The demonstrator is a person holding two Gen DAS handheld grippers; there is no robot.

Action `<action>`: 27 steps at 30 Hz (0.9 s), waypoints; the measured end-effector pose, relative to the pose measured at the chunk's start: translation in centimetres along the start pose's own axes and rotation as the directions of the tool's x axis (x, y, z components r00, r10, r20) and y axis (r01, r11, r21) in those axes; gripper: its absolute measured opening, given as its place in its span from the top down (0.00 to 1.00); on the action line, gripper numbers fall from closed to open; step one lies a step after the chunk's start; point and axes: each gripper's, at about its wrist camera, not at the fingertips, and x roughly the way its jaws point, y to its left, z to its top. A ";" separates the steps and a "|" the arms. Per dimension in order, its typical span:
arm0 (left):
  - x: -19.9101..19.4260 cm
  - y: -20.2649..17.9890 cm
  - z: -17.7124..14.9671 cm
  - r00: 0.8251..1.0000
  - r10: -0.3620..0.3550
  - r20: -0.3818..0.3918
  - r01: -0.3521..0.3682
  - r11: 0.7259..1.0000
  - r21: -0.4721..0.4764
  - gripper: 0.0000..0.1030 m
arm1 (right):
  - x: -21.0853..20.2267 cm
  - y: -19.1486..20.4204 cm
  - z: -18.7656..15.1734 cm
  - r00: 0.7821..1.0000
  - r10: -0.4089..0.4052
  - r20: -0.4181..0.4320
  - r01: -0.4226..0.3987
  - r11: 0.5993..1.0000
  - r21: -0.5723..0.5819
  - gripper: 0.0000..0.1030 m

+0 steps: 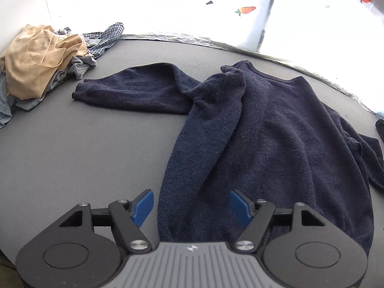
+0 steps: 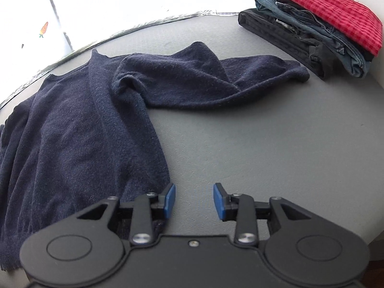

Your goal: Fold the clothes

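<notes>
- A navy sweater [image 1: 276,129] is lying flat on the grey desk [image 1: 72,156], its neckline pointing toward the far edge and its hem nearest the cameras.
- In the left wrist view, one sleeve [image 1: 129,91] is stretching out sideways to the left across the desk.
- In the right wrist view, the other sleeve [image 2: 216,81] is lying out to the right, creased, its cuff ending near a stack of folded clothes [image 2: 312,28].
- That stack is showing a red checked piece on top, with denim and dark pieces beneath.
- A loose heap of unfolded garments [image 1: 40,60], tan on top with grey and checked fabric under it, is sitting at the far left of the desk, apart from the sweater.
- The left gripper [image 1: 191,206] is hovering over the sweater's hem, its jaws spread wide and holding nothing.
- The right gripper [image 2: 194,200] is hovering just beside the hem's right corner, over bare desk, its jaws likewise spread and gripping nothing.
- Carrot stickers [image 1: 246,10] are showing on the bright surface beyond the desk.
</notes>
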 end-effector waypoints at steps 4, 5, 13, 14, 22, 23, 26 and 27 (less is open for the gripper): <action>1.1 -3.5 0.4 1.000 -0.011 -0.009 0.012 0.998 0.063 0.28 | 0.7 -2.6 0.7 1.000 -0.006 0.013 0.004 0.996 0.088 0.63; 1.5 -4.4 0.4 1.000 -0.015 -0.021 0.016 0.998 0.065 0.27 | 1.0 -3.1 1.0 1.000 -0.005 0.017 0.004 0.995 0.099 0.63; 5.9 -10.5 0.4 0.993 -0.002 -0.118 0.008 0.998 0.054 0.25 | 4.1 -8.7 5.7 0.996 -0.003 0.091 -0.010 0.989 0.147 0.59; 6.4 -11.1 0.6 0.991 0.008 -0.131 0.000 0.998 0.059 0.25 | 4.7 -9.5 6.3 0.995 -0.003 0.097 -0.013 0.986 0.165 0.59; 9.5 -13.2 1.0 0.973 0.088 -0.212 -0.081 0.996 0.041 0.25 | 9.1 -14.3 10.0 0.991 0.052 0.125 -0.088 0.949 0.302 0.49; 9.7 -13.3 0.9 0.971 0.097 -0.219 -0.088 0.995 0.047 0.25 | 9.4 -14.7 10.1 0.989 0.060 0.132 -0.100 0.942 0.321 0.48; 9.8 -13.7 0.6 0.966 0.130 -0.225 -0.117 0.990 0.073 0.20 | 10.2 -16.1 10.6 0.985 0.077 0.156 -0.132 0.916 0.380 0.45; 9.9 -13.7 0.7 0.964 0.136 -0.229 -0.122 0.990 0.073 0.17 | 10.3 -16.4 10.8 0.984 0.077 0.163 -0.136 0.907 0.397 0.44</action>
